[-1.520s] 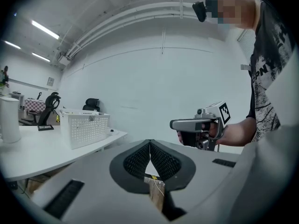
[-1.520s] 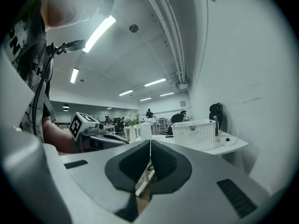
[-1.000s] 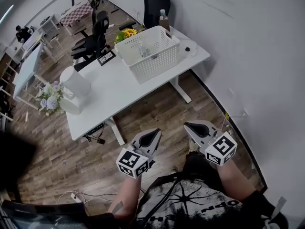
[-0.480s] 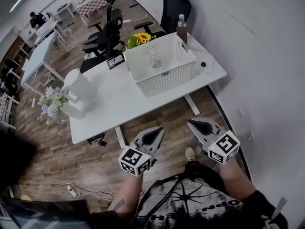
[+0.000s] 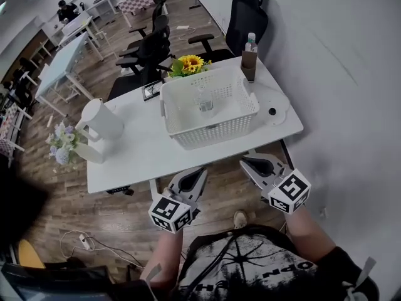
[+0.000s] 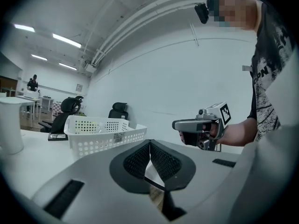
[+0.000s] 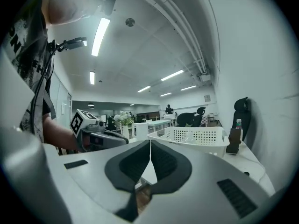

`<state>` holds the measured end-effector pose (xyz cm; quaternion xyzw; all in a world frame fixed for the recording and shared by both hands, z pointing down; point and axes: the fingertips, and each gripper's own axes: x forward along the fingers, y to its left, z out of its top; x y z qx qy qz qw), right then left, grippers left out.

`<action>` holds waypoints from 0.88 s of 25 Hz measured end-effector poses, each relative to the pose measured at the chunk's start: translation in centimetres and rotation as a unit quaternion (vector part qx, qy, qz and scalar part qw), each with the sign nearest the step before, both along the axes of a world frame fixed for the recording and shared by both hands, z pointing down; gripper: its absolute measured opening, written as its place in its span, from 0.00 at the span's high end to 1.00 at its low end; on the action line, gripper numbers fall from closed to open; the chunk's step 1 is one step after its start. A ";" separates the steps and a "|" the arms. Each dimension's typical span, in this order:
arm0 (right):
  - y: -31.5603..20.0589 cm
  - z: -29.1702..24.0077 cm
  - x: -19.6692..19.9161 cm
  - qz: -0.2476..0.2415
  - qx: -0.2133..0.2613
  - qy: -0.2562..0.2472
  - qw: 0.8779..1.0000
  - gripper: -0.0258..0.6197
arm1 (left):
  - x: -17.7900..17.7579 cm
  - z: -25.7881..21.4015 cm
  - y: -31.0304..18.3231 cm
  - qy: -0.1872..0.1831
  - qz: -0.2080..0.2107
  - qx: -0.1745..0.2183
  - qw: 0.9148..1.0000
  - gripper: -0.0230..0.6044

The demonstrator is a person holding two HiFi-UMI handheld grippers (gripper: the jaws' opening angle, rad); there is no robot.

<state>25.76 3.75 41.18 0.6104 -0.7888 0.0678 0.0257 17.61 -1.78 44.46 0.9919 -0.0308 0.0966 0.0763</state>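
Note:
Both grippers hang in the air just short of the front edge of a white table (image 5: 135, 162). My left gripper (image 5: 200, 170) is shut, its jaws pressed together with nothing between them, and so is my right gripper (image 5: 245, 162). A white perforated basket (image 5: 208, 110) with a small clear item inside stands on the table straight ahead of them. In the left gripper view the shut left gripper (image 6: 149, 144) points past the basket (image 6: 102, 133), with the right gripper (image 6: 202, 125) alongside. In the right gripper view the shut right gripper (image 7: 150, 144) faces the basket (image 7: 191, 136).
On the table stand a white jug (image 5: 102, 118), a flower bunch (image 5: 59, 147), sunflowers (image 5: 191, 63), a bottle (image 5: 250, 42) by a brown box (image 5: 249, 65) and a round white pad (image 5: 276, 109). Black office chairs (image 5: 249, 8) stand behind it. A white wall runs along the right.
The person has stepped toward the table: it and the basket now sit much nearer, right before both grippers. Both grippers stay shut and empty.

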 end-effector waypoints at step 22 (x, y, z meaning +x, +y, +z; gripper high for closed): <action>-12.4 -2.6 6.6 -0.037 0.010 0.043 0.998 0.92 | 4.2 -1.0 -9.9 0.003 -0.037 0.026 0.999 0.95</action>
